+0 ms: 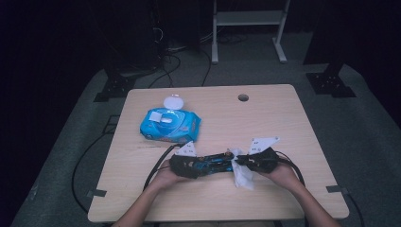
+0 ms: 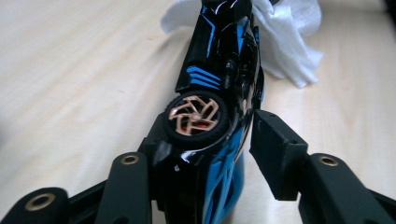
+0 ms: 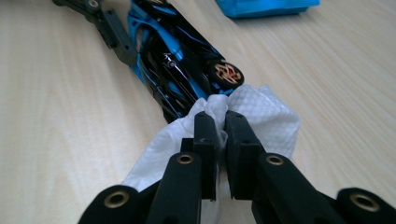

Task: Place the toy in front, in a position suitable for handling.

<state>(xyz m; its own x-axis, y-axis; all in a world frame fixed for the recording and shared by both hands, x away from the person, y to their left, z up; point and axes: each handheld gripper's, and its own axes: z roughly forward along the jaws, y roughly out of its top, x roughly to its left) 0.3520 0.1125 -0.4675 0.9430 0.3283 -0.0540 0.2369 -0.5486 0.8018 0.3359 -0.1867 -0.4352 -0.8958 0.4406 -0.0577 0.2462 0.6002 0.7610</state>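
While our L gripper (image 2: 208, 135) clamps the toy car (image 2: 219, 70) near the table's (image 1: 283, 113) front edge, R gripper (image 3: 222, 119) pinches a white wipe (image 3: 266, 121) at its nose; high view adds the wipes pack (image 1: 170, 125) toward the back-left corner.

Toy car (image 2: 219, 70) black, blue stripes, copper wheels; wipe (image 3: 261, 116) white, dimpled.

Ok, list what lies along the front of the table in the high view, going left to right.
left gripper → toy car → white wipe → right gripper. The blue wipes pack sits farther back on the table, outside this row.
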